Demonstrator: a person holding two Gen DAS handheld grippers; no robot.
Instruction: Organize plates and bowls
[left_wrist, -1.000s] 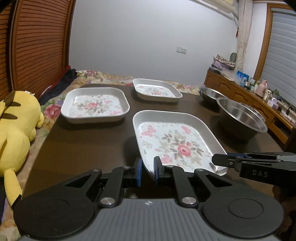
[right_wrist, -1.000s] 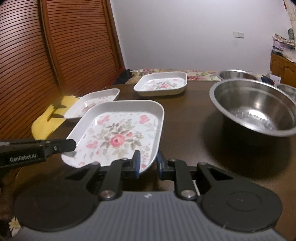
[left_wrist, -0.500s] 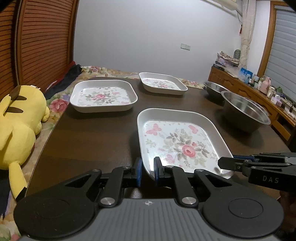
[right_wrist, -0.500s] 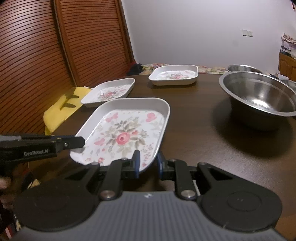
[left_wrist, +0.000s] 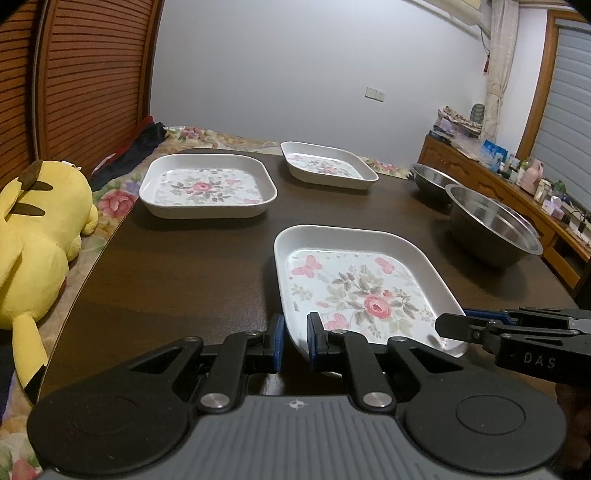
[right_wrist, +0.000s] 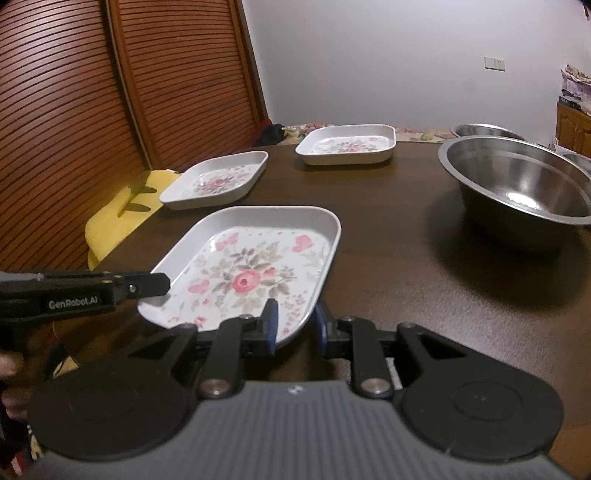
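Observation:
A white square floral plate (left_wrist: 354, 288) (right_wrist: 251, 273) is held just above the dark table by both grippers. My left gripper (left_wrist: 294, 339) is shut on its near left corner; it also shows at the left of the right wrist view (right_wrist: 147, 286). My right gripper (right_wrist: 294, 325) is shut on its near right corner, and shows in the left wrist view (left_wrist: 454, 326). Two more floral plates stand farther back, one at the left (left_wrist: 207, 190) (right_wrist: 218, 181) and one at the far middle (left_wrist: 327, 168) (right_wrist: 349, 144). A large steel bowl (left_wrist: 491, 229) (right_wrist: 517, 184) stands at the right.
A smaller steel bowl (left_wrist: 430, 177) (right_wrist: 484, 130) sits behind the large one. A yellow plush toy (left_wrist: 33, 229) lies off the table's left edge on a floral cover. A wooden sideboard (left_wrist: 517, 199) with small items runs along the right wall.
Both grippers have risen and drawn back with the near plate held between them; the table and far plates sit lower and farther in both views.

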